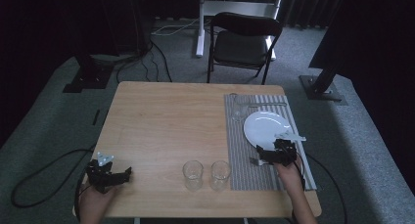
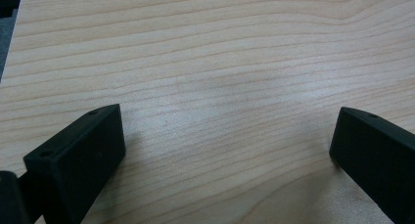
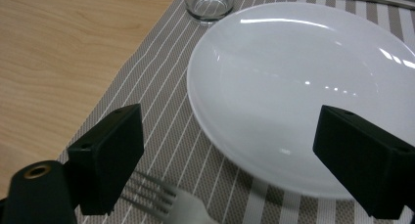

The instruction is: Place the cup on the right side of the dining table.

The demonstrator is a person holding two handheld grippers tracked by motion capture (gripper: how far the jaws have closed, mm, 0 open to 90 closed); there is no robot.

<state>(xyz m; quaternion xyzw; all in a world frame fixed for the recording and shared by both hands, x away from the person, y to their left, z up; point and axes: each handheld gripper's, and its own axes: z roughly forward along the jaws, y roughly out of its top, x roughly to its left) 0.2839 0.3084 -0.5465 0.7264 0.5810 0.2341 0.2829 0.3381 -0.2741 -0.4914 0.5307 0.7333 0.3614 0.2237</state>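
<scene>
High view: a light wooden table (image 1: 166, 131) is seen, with a grey striped placemat (image 1: 240, 170) laid along its right side. A white plate (image 1: 264, 126) is set on the placemat, and a clear glass (image 1: 238, 108) stands just beyond the plate's far left edge, also on the mat. Cutlery (image 1: 266, 104) is seen lying across the mat at the far side; its kind cannot be told. Two more clear glasses (image 1: 193, 174) (image 1: 220, 174) stand side by side on the bare wood near the table's near edge, just left of the placemat. The right gripper (image 1: 275, 153) is held over the mat at the near edge of the plate, and a fork (image 1: 255, 161) lies on the mat just to its left. The left gripper (image 1: 113, 176) is held at the near left corner of the table, well apart from the glasses. In the left gripper view, the jaws are spread wide over bare wood (image 2: 220, 87), with nothing between them. In the right gripper view, the jaws are likewise spread wide and empty; the plate (image 3: 303, 82) lies between and beyond them, the fork's tines (image 3: 156, 197) are seen beside the left jaw, and the glass base (image 3: 208, 4) appears at the far edge.
</scene>
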